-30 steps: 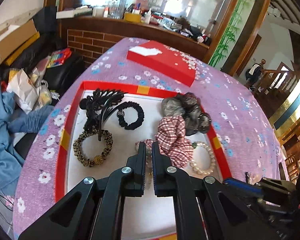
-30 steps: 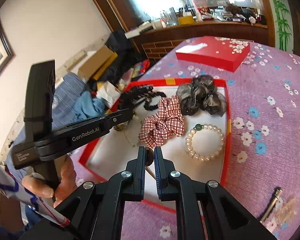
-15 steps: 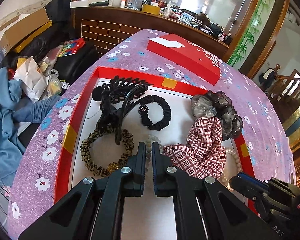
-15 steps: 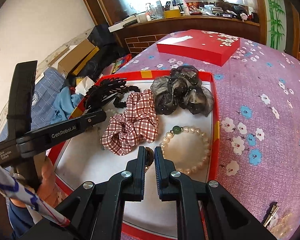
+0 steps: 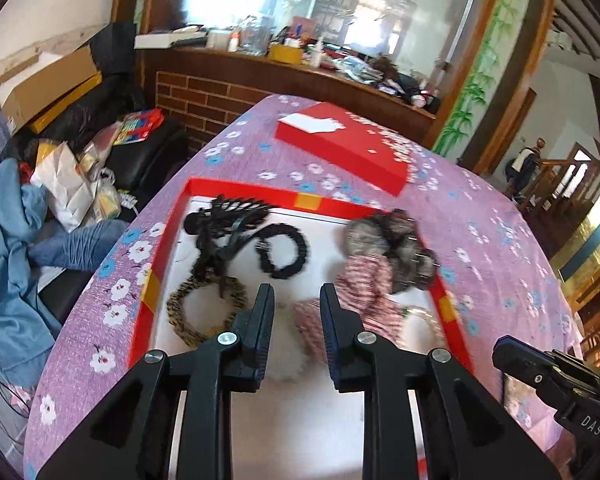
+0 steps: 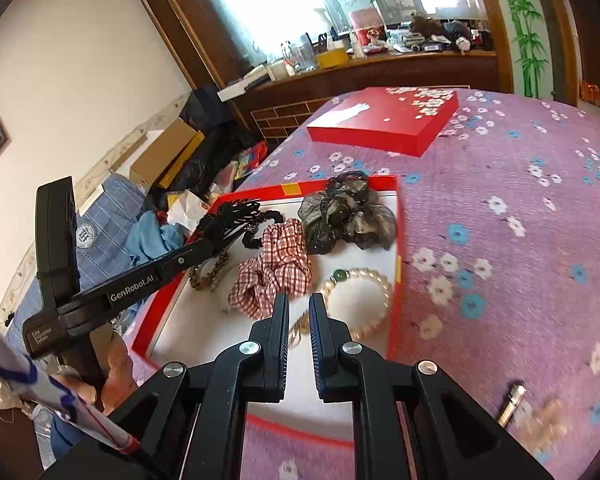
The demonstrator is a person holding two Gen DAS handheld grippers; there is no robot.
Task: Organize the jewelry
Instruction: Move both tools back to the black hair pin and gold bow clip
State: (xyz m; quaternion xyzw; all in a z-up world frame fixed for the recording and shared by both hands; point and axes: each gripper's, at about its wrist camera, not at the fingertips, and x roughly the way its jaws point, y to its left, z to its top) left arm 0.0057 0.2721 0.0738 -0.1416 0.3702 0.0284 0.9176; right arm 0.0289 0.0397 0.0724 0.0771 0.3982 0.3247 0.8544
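Now your left gripper (image 5: 294,312), pinched a second ago, is opening empty over the red-rimmed white tray (image 5: 150,280); right gripper (image 6: 299,316) nearly closed, contents unclear — next pick pending.

Red-rimmed white tray (image 6: 393,280) on the table, pearl bracelet (image 6: 358,296) flat near its right edge, plaid scrunchie (image 6: 274,272) beside it, grey scrunchie (image 6: 346,216) behind, black hair tie (image 5: 282,250), leopard scrunchie (image 5: 198,308), black claw clip (image 5: 224,220) at left.

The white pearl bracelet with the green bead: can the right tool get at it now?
Probably yes. The pearl bracelet lies flat and uncovered just ahead of the right tool, with nothing between them.
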